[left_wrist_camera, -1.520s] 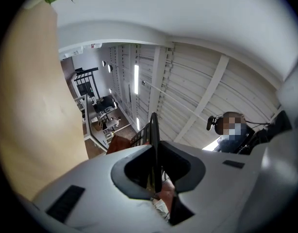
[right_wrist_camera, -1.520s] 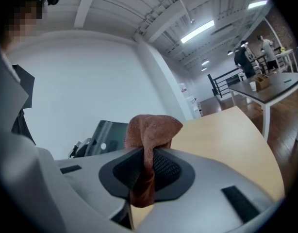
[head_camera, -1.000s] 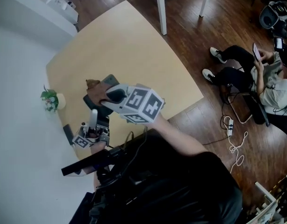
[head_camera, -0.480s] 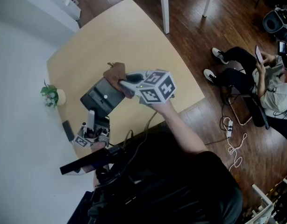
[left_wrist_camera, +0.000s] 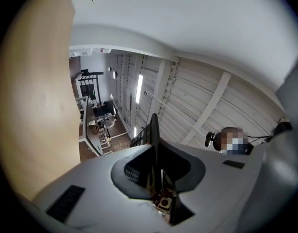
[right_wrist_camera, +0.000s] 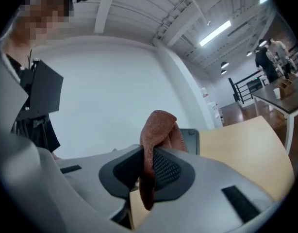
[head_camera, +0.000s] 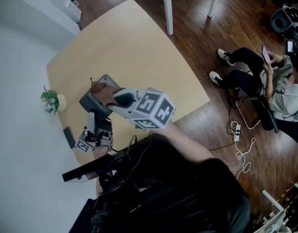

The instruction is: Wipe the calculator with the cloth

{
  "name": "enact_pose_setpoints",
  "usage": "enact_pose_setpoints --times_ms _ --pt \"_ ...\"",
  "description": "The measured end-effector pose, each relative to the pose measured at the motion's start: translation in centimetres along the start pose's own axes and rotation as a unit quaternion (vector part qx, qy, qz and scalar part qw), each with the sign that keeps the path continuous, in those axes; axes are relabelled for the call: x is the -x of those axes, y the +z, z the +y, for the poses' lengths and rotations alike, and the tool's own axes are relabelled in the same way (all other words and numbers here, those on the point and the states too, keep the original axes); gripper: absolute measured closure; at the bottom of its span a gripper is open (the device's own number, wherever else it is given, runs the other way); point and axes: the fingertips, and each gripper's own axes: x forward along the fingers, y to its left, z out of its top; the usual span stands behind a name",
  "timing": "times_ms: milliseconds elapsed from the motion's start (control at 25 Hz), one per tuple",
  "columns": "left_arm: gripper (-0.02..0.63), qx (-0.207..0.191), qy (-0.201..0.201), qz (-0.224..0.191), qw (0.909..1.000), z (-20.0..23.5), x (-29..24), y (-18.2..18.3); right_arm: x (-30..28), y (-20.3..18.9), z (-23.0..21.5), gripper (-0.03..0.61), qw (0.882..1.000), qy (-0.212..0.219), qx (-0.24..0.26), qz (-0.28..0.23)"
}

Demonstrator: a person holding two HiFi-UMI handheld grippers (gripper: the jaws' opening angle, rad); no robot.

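Observation:
The dark calculator [head_camera: 93, 103] is held tilted above the table's left edge. My left gripper [head_camera: 92, 116] is shut on its near end. In the left gripper view only the calculator's thin edge [left_wrist_camera: 154, 130] shows, clamped by that gripper [left_wrist_camera: 156, 171], whose jaws have just closed a little further on it. My right gripper [head_camera: 107, 96] is shut on a brown cloth [head_camera: 97, 87], which lies against the calculator's face. In the right gripper view the cloth [right_wrist_camera: 158, 125] bunches out of that gripper [right_wrist_camera: 148, 169], and a grey corner of the calculator [right_wrist_camera: 190, 137] shows behind it.
The tan table [head_camera: 139, 47] meets a white wall on the left. By that wall stand a small potted plant [head_camera: 51, 102] and a flat black object [head_camera: 69, 137]. A person [head_camera: 265, 81] sits on the wood floor at the right. A white table leg [head_camera: 169, 13] stands beyond.
The right gripper swung the cloth to the right off the calculator's face, then back left onto it. The left gripper stayed put, and the calculator's tilt shifted slightly.

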Motion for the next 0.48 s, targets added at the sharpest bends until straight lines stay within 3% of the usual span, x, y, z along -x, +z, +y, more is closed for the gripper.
enact_pose_setpoints --times_ms 80,240,480 --pt "0.548 -0.003 -0.005 0.005 1.0000 -0.4 -0.3 -0.3 -1.1 -1.3 0.1 0.545 1.000 -0.001 0.011 0.021" --pt "0.541 -0.012 -0.016 0.020 0.9996 -1.2 0.1 -0.4 -0.1 -1.7 -3.6 0.543 0.999 -0.037 -0.029 0.008" --pt "0.561 0.015 -0.019 -0.018 0.9995 -0.6 1.4 0.2 3.1 -4.0 -9.7 0.546 0.991 -0.113 -0.075 0.016"
